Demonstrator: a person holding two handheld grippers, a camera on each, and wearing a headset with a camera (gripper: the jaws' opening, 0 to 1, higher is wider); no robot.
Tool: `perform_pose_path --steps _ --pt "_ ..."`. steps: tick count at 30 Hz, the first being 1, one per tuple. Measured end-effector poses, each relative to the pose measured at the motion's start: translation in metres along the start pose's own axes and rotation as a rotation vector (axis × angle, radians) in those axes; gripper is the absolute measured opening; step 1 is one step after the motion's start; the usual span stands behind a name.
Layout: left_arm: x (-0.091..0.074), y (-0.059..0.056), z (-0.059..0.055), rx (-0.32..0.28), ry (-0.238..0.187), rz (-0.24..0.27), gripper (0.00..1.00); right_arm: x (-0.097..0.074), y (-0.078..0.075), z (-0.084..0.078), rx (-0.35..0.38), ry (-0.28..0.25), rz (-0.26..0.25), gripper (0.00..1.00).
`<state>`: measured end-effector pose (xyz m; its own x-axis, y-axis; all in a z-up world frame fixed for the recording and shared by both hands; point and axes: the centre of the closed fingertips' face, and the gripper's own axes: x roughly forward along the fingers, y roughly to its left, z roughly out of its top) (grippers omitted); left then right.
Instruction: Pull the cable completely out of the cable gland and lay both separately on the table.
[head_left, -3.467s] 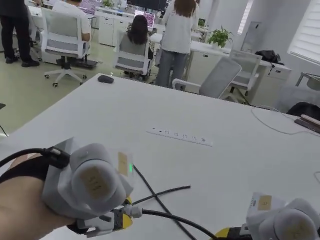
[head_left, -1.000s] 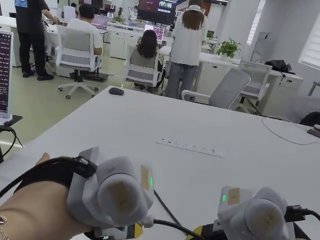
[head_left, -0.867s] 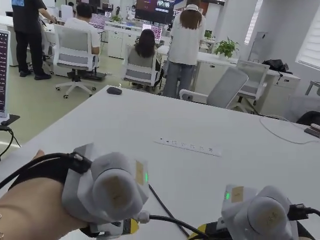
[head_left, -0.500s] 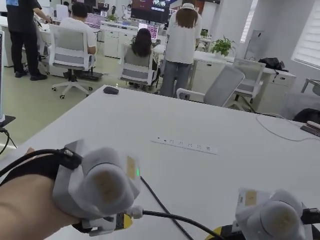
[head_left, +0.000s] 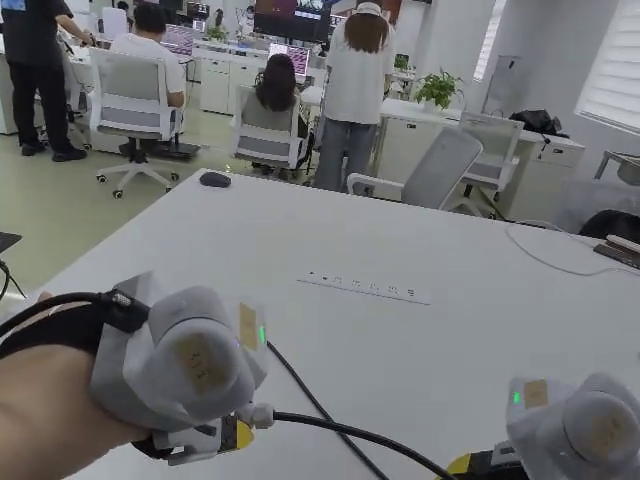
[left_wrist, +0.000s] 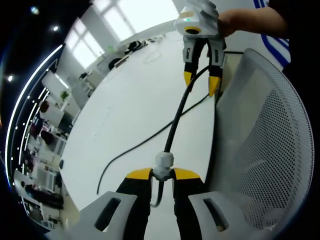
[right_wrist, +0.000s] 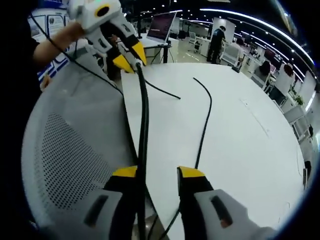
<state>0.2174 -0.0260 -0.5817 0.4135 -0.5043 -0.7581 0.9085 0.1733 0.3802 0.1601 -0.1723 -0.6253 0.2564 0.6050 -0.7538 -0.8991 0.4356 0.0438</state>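
Observation:
My left gripper (head_left: 245, 428) (left_wrist: 162, 175) is shut on a small white cable gland (head_left: 262, 415) (left_wrist: 163, 166) at the near table edge. A black cable (head_left: 350, 432) (left_wrist: 180, 112) (right_wrist: 143, 115) runs out of the gland to the right, and a short stub hangs behind it. The cable passes between the fingers of my right gripper (head_left: 470, 465) (right_wrist: 157, 172), whose jaws stand apart, so it is open. There the cable lies against the left finger. The right gripper (left_wrist: 200, 82) also appears in the left gripper view, and the left gripper (right_wrist: 131, 57) in the right gripper view.
Another black cable (right_wrist: 205, 115) (head_left: 300, 385) lies loose on the white table (head_left: 450, 340). A flat power strip (head_left: 365, 288) lies mid-table and a mouse (head_left: 214, 180) at the far edge. A white mesh chair back (left_wrist: 260, 150) (right_wrist: 75, 145) stands right at the near edge. People and office chairs fill the background.
A second ago the right gripper was close beside the left. It has since moved away to the right, and a longer stretch of cable now shows between them. The left still holds the gland.

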Motion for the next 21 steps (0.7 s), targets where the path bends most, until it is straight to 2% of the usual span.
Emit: perform_pose_path --steps 1,3,4,5,6,8,10,13,16,19,21 --pt "0.001 0.001 -0.001 -0.002 0.006 0.001 0.16 -0.006 0.013 0.006 0.004 -0.047 0.072 0.31" --pt "0.003 0.002 -0.004 -0.004 0.015 -0.002 0.16 -0.019 0.031 0.015 0.010 -0.135 0.180 0.30" --pt "0.004 0.003 -0.005 -0.009 0.019 -0.001 0.16 -0.022 0.033 0.016 0.014 -0.148 0.194 0.30" --pt "0.004 0.005 -0.006 -0.016 0.023 0.002 0.16 -0.031 0.042 0.020 0.034 -0.197 0.252 0.31" --pt "0.005 0.006 -0.007 -0.020 0.026 0.005 0.16 -0.037 0.046 0.021 0.046 -0.213 0.280 0.33" --pt "0.006 0.010 -0.008 -0.032 0.033 0.009 0.16 -0.048 0.039 0.019 0.053 -0.243 0.259 0.36" --pt "0.008 0.013 -0.010 -0.036 0.043 0.017 0.16 -0.058 0.032 0.018 0.096 -0.280 0.245 0.37" --pt "0.008 0.019 -0.014 -0.042 0.060 0.029 0.16 -0.072 0.028 0.015 0.137 -0.331 0.243 0.36" --pt "0.006 0.022 -0.016 -0.043 0.065 0.037 0.16 -0.081 0.019 0.009 0.178 -0.371 0.205 0.36" --pt "0.003 0.028 -0.020 -0.054 0.077 0.055 0.16 -0.085 0.012 -0.002 0.221 -0.377 0.182 0.36" --pt "0.000 0.030 -0.022 -0.058 0.085 0.067 0.16 -0.082 0.004 -0.013 0.262 -0.364 0.142 0.35"
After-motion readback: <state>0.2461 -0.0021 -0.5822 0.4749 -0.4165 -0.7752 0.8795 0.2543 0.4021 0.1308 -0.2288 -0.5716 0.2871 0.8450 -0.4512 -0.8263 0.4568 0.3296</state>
